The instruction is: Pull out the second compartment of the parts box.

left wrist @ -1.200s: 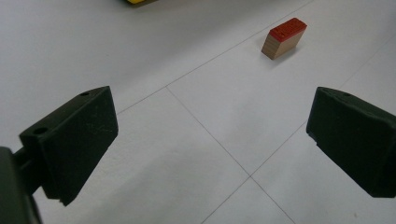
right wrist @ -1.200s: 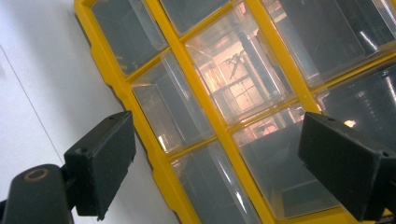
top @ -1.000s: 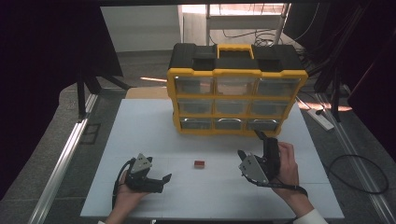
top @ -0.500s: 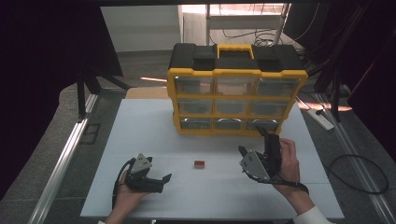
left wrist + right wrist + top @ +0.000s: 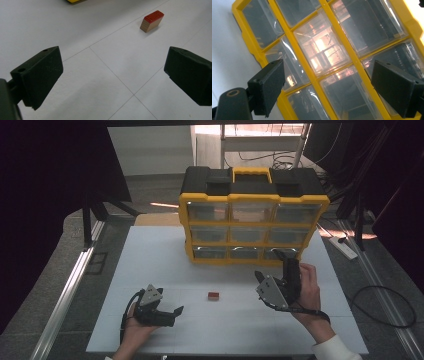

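A yellow and black drawer organizer (image 5: 252, 220) stands at the back middle of the white table (image 5: 150, 255). Its clear drawers are closed. A small wooden block with a red top (image 5: 213, 295) lies in front of it. My left gripper (image 5: 175, 312) rests low at the front left, open, pointing right at the block (image 5: 151, 21), which lies well ahead of its jaws (image 5: 113, 67). Held up at the right, my right gripper (image 5: 270, 266) is open and empty. It faces the organizer's lower right drawers (image 5: 322, 50), close to them without touching.
A white power strip (image 5: 344, 247) and black cables (image 5: 385, 305) lie on the floor to the right of the table. A metal rail (image 5: 70, 285) runs along the floor on the left. Bare table surface surrounds the block.
My right gripper has edged slightly forward toward the organizer. The left gripper and the block have not moved.
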A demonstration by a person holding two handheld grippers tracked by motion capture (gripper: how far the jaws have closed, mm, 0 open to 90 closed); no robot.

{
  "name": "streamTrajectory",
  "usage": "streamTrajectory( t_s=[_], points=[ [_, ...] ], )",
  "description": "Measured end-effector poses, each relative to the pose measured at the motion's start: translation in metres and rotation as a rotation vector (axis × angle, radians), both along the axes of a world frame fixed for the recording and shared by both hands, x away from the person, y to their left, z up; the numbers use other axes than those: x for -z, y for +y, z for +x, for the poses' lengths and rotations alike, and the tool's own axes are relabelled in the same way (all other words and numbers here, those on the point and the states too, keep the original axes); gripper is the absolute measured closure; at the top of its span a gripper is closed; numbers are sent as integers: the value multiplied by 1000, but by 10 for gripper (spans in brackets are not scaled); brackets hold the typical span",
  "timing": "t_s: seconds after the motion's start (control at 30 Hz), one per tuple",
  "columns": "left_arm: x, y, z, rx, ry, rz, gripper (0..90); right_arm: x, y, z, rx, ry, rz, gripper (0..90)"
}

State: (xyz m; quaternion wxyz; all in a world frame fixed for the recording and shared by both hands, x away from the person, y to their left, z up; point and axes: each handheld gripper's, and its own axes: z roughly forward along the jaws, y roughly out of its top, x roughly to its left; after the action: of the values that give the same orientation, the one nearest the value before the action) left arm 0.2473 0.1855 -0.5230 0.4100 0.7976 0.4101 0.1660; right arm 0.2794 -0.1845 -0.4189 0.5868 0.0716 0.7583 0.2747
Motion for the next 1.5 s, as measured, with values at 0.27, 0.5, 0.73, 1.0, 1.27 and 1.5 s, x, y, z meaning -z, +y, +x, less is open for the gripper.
streamTrajectory(
  t_s=[0.27,0.5,0.73,1.0,1.27,1.5],
  points=[
    [0,1,0,-1,-1,-3,22,-7,2,7,1,-11,4,126],
    [0,1,0,0,1,-4,21,-15,3,11,1,-23,5,126],
    [0,0,0,1,0,-3,22,-23,3,14,6,-36,5,126],
    [0,1,0,1,0,-1,22,-25,4,18,10,-39,8,127],
    [0,1,0,1,-1,-2,21,-30,5,22,12,-49,1,127],
    [0,1,0,2,-1,-3,22,-35,7,25,11,-61,1,129]
  ],
)
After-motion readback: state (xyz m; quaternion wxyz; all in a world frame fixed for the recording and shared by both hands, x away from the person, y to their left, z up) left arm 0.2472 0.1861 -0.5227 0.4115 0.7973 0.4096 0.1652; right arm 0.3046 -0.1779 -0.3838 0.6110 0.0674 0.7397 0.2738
